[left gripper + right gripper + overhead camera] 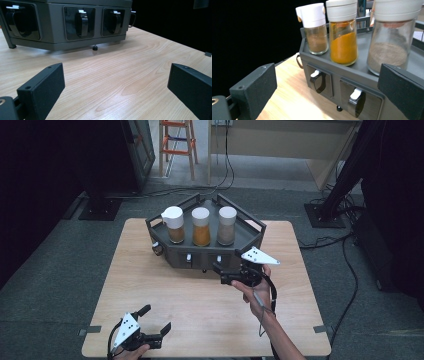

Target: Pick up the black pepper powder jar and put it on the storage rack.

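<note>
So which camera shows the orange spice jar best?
The right gripper view: the orange jar is close, its powder and white cap clear. The high view shows it small, mid-rack. The left gripper view has the rack's front.

A pale wooden surface (200,295) with rounded corners stands on grey floor (50,285). Toward twelve o'clock on it sits a dark grey rack (250,236) on small feet. From three through nine o'clock the wood lies bare.
</note>
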`<move>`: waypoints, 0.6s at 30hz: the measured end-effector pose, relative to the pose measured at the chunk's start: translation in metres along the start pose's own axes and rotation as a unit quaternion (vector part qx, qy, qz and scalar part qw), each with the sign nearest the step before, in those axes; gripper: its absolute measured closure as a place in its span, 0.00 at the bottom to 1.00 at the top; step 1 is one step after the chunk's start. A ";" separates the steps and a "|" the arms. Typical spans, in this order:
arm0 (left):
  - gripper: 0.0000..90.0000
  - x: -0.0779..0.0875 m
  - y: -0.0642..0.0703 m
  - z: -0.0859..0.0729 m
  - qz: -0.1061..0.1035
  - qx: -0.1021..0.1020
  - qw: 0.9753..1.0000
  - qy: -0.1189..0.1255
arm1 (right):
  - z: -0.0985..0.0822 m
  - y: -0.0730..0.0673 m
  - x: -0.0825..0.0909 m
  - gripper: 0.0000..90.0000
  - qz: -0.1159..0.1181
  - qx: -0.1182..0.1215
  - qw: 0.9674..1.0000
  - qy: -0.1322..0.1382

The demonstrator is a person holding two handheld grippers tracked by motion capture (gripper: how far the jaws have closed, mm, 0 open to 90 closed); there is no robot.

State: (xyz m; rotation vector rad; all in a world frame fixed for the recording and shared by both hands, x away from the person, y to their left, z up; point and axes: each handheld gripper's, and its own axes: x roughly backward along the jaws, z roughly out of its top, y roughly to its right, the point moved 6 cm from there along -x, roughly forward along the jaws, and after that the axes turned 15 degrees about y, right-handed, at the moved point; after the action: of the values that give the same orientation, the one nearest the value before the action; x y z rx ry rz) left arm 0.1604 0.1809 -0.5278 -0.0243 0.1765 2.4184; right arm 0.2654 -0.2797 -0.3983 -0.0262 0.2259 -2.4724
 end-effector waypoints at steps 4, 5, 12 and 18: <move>0.01 0.000 0.000 0.001 0.000 -0.001 1.000 0.001 | -0.006 -0.003 0.003 0.02 0.009 -0.005 1.000 -0.002; 0.01 0.000 0.000 0.001 0.000 -0.001 1.000 0.001 | -0.008 -0.005 0.004 0.02 0.011 -0.003 1.000 -0.002; 0.01 0.000 0.000 0.001 0.001 0.000 1.000 0.001 | -0.019 -0.012 0.010 0.02 0.021 0.001 1.000 -0.001; 0.01 0.000 0.000 0.000 0.000 0.001 1.000 0.000 | -0.027 -0.017 0.015 0.02 0.030 0.000 1.000 -0.002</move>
State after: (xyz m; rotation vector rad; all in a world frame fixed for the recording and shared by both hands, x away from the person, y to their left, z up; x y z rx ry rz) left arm 0.1606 0.1814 -0.5276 -0.0250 0.1782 2.4185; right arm 0.2410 -0.2716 -0.4224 -0.0238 0.2209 -2.4118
